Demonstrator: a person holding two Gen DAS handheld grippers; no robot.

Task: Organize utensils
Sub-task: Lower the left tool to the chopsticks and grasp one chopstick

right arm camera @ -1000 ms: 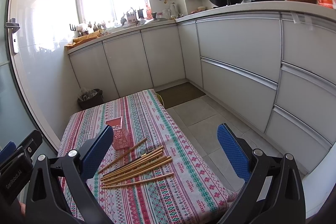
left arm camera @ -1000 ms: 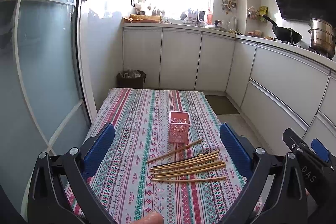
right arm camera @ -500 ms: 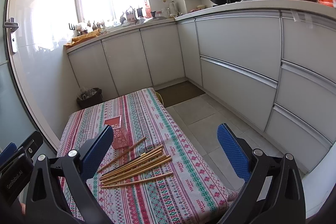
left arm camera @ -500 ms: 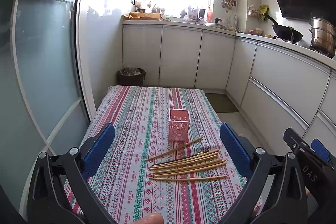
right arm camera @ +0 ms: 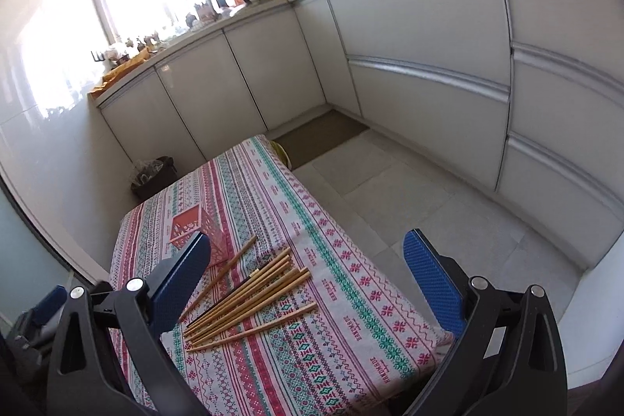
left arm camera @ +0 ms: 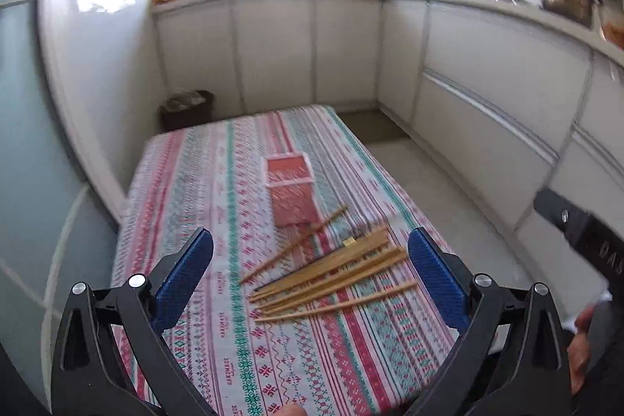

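Note:
Several wooden chopsticks [left arm camera: 331,271] lie loose on a striped tablecloth [left arm camera: 202,190], fanned out just in front of an upright pink mesh holder [left arm camera: 290,192]. My left gripper [left arm camera: 310,277] is open and empty, held above the near part of the table with the chopsticks between its blue pads. My right gripper [right arm camera: 306,281] is open and empty too, above the chopsticks [right arm camera: 249,295]. The holder [right arm camera: 191,227] stands partly behind its left pad. One chopstick lies apart, pointing toward the holder.
The table [right arm camera: 343,299] stands in a narrow kitchen. White cabinets [right arm camera: 429,73] run along the right and back. A dark bin [left arm camera: 187,108] sits on the floor past the table's far left corner. A glass door [left arm camera: 23,143] is at the left.
Both grippers have moved forward and tilted down toward the table, so the chopsticks and holder look larger and nearer. The left wrist view is motion-blurred. Nothing on the table has moved.

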